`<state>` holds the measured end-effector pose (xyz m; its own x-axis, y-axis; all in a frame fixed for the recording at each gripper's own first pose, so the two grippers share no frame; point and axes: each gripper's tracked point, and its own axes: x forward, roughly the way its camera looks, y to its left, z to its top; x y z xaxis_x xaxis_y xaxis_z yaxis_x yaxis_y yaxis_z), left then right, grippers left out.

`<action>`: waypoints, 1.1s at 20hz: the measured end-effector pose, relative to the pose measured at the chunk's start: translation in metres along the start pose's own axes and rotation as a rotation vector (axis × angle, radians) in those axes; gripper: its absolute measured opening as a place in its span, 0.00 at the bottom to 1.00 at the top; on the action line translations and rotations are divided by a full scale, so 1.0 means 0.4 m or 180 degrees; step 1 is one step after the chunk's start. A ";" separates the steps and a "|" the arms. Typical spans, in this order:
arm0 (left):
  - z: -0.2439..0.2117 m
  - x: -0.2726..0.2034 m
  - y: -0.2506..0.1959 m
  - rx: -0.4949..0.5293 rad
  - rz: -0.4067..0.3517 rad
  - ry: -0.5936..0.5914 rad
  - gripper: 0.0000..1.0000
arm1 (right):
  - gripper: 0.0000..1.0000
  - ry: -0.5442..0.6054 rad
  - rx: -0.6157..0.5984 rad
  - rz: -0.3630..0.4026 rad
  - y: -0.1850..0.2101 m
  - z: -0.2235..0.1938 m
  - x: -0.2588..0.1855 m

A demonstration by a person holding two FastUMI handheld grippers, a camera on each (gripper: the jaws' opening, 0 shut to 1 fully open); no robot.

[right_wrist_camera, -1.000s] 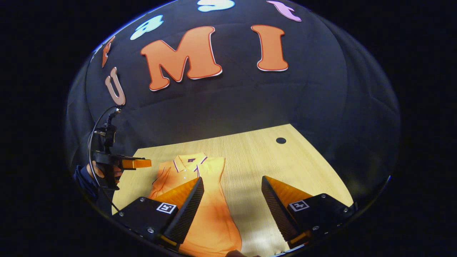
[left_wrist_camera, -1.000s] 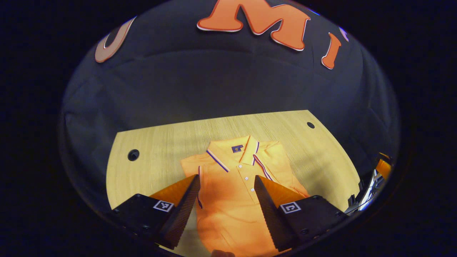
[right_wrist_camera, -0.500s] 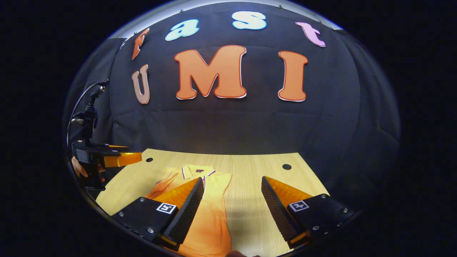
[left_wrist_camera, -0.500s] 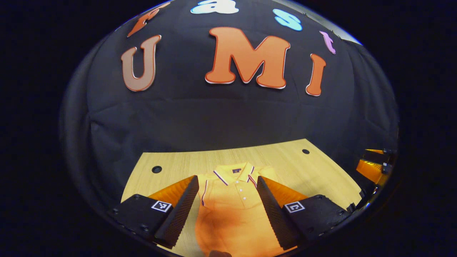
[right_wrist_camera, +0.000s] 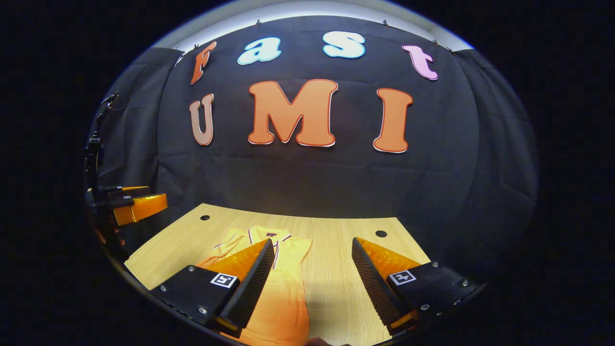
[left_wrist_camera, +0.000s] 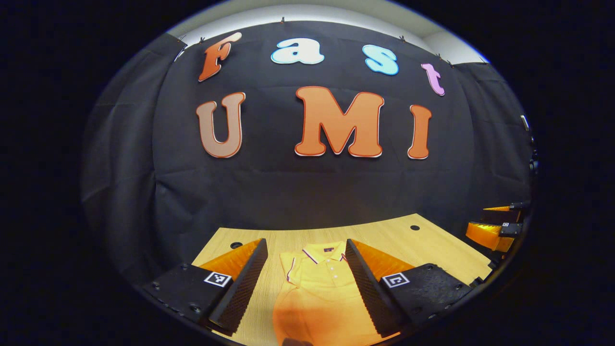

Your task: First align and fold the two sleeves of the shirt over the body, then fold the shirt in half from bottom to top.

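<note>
Lying flat on the wooden table (left_wrist_camera: 432,242), the orange shirt (left_wrist_camera: 322,288) has its collar toward the black cloth wall (left_wrist_camera: 298,187), and both sleeves appear already folded over the body, though the lower hem is cut off at the bottom of both views. Left gripper (left_wrist_camera: 303,283): held above the near part of the shirt, fingers spread wide, nothing between them; the shirt's button placket shows in the gap. Right gripper (right_wrist_camera: 310,283): likewise wide open and empty, above the table beside the shirt's edge, with bare wood between its fingers. In the right gripper view the left gripper appears at far left, well clear of the table surface.
</note>
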<state>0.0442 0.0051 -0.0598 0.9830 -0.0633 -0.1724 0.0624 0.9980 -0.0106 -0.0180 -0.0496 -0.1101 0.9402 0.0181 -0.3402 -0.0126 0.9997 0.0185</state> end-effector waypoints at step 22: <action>-0.414 -0.373 0.028 0.0010 -0.0034 0.0854 0.98 | 0.99 0.1109 0.0021 -0.0102 0.095 -0.420 -0.278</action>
<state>-0.1304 0.0256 -0.1973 0.9014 -0.0711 -0.4272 0.0736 0.9972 -0.0108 -0.1801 -0.0115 -0.2296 0.7675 -0.0086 -0.6410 0.0183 0.9998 0.0085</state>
